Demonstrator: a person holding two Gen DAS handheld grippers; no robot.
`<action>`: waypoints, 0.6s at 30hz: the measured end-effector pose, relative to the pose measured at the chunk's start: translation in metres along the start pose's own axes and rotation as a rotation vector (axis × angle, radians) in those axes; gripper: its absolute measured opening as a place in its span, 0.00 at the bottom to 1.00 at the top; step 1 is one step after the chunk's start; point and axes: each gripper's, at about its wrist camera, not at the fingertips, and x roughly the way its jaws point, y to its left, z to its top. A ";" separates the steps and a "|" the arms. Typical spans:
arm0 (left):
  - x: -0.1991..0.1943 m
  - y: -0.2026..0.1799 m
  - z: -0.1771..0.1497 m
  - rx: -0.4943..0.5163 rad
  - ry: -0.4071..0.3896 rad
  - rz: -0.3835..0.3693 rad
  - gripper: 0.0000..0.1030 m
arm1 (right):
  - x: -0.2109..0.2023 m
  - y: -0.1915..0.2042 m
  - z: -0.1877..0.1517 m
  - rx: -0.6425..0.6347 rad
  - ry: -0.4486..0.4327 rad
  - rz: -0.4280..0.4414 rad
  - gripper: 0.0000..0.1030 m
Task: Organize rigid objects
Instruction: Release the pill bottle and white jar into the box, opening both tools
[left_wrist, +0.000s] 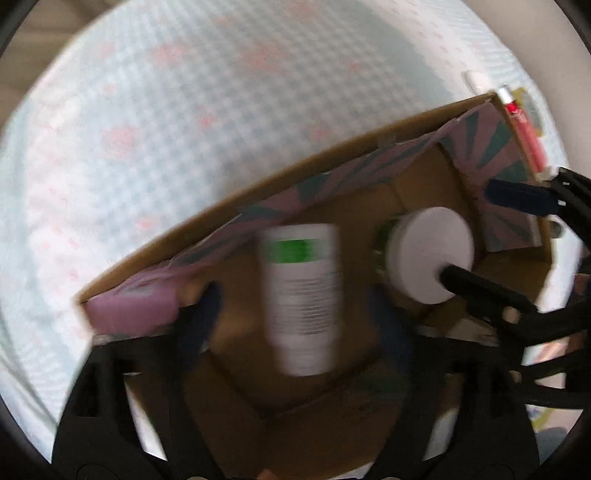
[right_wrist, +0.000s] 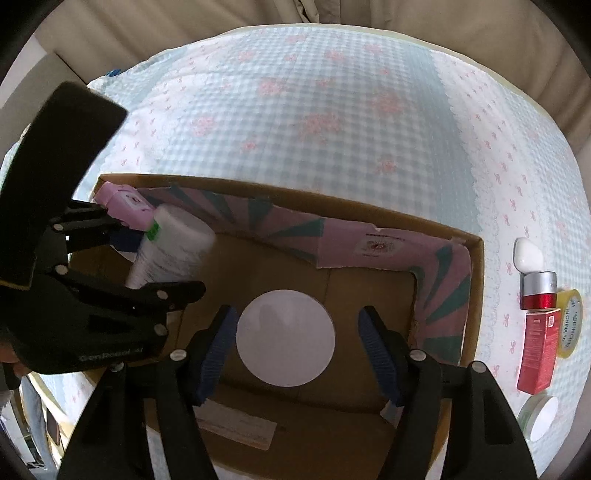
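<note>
An open cardboard box (right_wrist: 474, 280) with pink and teal flaps stands on a checked cloth. Inside it lie a white bottle (left_wrist: 301, 295) with a green band, a pink box (left_wrist: 129, 308) in the left corner and a white-lidded round jar (right_wrist: 286, 338). My left gripper (left_wrist: 295, 306) is open, its fingers wide on either side of the white bottle, which is blurred. My right gripper (right_wrist: 297, 347) is open over the jar, its blue pads apart from the lid on both sides. The right gripper's fingers also show in the left wrist view (left_wrist: 517, 197) beside the jar (left_wrist: 430, 254).
To the right of the box on the cloth (right_wrist: 332, 110) stand a white case (right_wrist: 528, 254), a red jar with a silver lid (right_wrist: 539, 291), a red carton (right_wrist: 537, 350), a roll of yellow tape (right_wrist: 570, 325) and a white-lidded green tub (right_wrist: 539, 413).
</note>
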 end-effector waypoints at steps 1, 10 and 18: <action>-0.001 0.003 0.000 0.000 -0.004 0.001 1.00 | 0.001 -0.001 -0.002 0.002 0.013 0.002 0.65; -0.013 0.022 -0.004 -0.060 -0.030 -0.023 1.00 | -0.001 -0.007 -0.023 0.057 0.018 0.051 0.98; -0.053 0.022 -0.028 -0.119 -0.099 -0.015 1.00 | -0.024 0.006 -0.032 0.051 -0.008 0.031 0.98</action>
